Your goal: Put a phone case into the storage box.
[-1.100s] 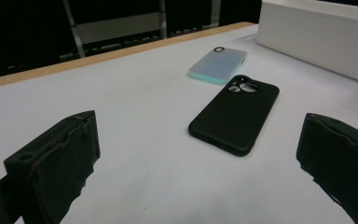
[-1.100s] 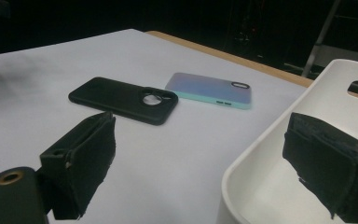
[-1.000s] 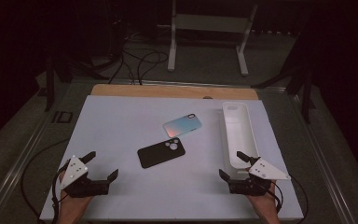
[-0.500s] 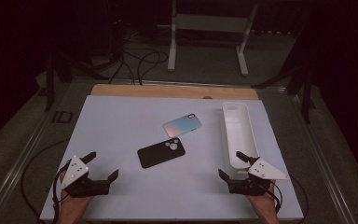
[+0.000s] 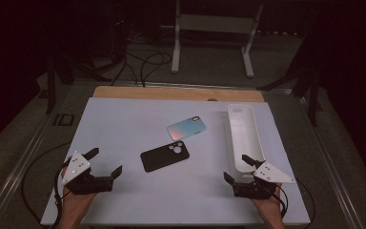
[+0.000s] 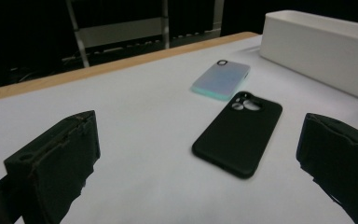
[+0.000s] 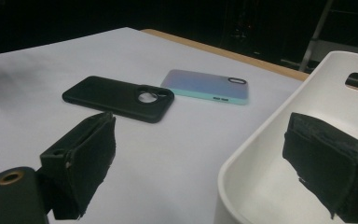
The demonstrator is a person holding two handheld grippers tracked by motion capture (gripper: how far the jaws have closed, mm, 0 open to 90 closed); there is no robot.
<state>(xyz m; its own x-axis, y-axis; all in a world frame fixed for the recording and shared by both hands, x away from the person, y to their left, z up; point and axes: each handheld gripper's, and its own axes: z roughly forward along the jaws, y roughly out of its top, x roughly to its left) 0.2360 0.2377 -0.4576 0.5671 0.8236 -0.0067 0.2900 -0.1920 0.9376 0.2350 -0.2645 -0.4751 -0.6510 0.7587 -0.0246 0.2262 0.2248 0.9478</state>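
both tools (image 5: pixel 106 161) (image 5: pixel 241 168) spread empty, black case (image 5: pixel 165 156) between, tray (image 5: pixel 246 136) seemingly near table's right edge

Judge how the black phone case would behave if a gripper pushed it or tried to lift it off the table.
The black phone case lies flat and thin on the white table, so a push would probably slide it, not tip or roll it. Its low edge likely makes a grasp from above awkward. With its camera cutout open, it looks like an empty shell, probably light and somewhat bendy.
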